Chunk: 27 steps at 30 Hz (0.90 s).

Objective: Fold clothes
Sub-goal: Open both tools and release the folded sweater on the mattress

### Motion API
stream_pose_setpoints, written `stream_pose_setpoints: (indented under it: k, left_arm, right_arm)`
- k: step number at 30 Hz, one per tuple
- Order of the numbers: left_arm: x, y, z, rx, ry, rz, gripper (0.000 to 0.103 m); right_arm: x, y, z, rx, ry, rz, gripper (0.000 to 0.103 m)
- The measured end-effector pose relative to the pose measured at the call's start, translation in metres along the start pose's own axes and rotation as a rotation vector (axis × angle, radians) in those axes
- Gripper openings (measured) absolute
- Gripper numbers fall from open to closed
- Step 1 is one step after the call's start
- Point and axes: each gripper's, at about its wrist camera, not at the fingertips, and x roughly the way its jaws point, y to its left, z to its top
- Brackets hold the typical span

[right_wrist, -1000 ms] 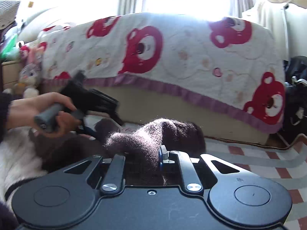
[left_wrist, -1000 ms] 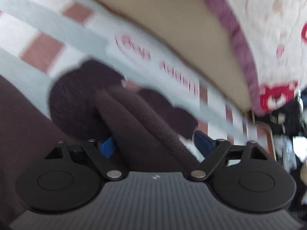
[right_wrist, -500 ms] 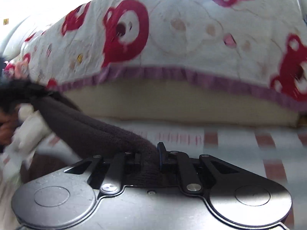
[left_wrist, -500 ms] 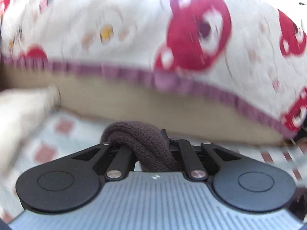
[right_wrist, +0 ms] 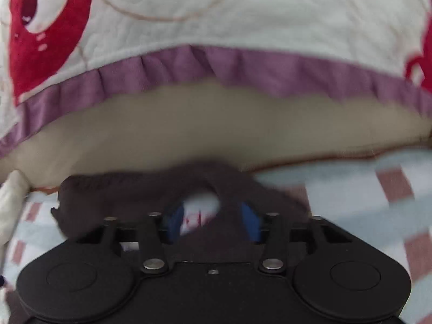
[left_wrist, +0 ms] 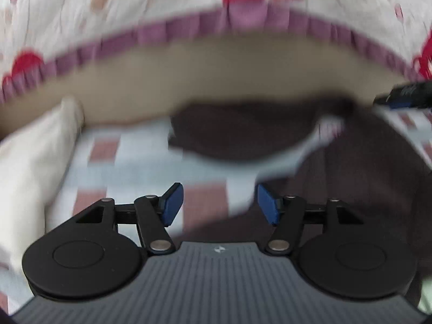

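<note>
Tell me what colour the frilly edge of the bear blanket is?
Purple. The frilly edge shows best in the right wrist view.

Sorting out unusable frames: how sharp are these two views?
Left wrist view: left gripper crisp, but dark knit garment and bedspread motion-smeared. Right wrist view: right gripper soft, garment blurred, checked mat streaked; both fisheye-curved.

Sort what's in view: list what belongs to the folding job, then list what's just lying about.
Job:
dark brown knit garment
left claw, open
right claw, open
checked mat it lies on

Lying about:
bear-print bedspread
cream cloth
</note>
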Motion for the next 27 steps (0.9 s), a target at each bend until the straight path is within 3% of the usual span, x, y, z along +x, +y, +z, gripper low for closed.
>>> stream_pose_setpoints:
  k: [3, 8, 14, 17, 21, 27]
  left_arm:
    - [-0.004, 0.021, -0.035, 0.016, 0.072, -0.018, 0.069]
    - [-0.018, 0.054, -0.058, -0.073, 0.053, -0.040, 0.073]
    - [-0.023, 0.049, -0.069, -0.068, 0.004, -0.194, 0.073]
    - [-0.021, 0.031, -0.069, 0.007, 0.028, -0.253, 0.073]
    - [-0.011, 0.022, -0.071, 0.030, 0.052, -0.333, 0.079]
    - [0.004, 0.012, -0.073, 0.052, 0.085, -0.452, 0.075]
  right_arm:
    - [-0.033, -0.032, -0.036, 0.051, 0.029, 0.029, 0.061]
    - [-0.096, -0.076, -0.107, 0.132, 0.055, 0.035, 0.061]
    - [-0.133, -0.096, -0.178, 0.274, 0.040, -0.023, 0.065]
    - [-0.125, -0.099, -0.191, 0.395, 0.079, -0.003, 0.065]
    - [-0.124, -0.105, -0.191, 0.527, 0.087, 0.068, 0.065]
    - [-0.133, -0.087, -0.184, 0.464, 0.110, 0.046, 0.065]
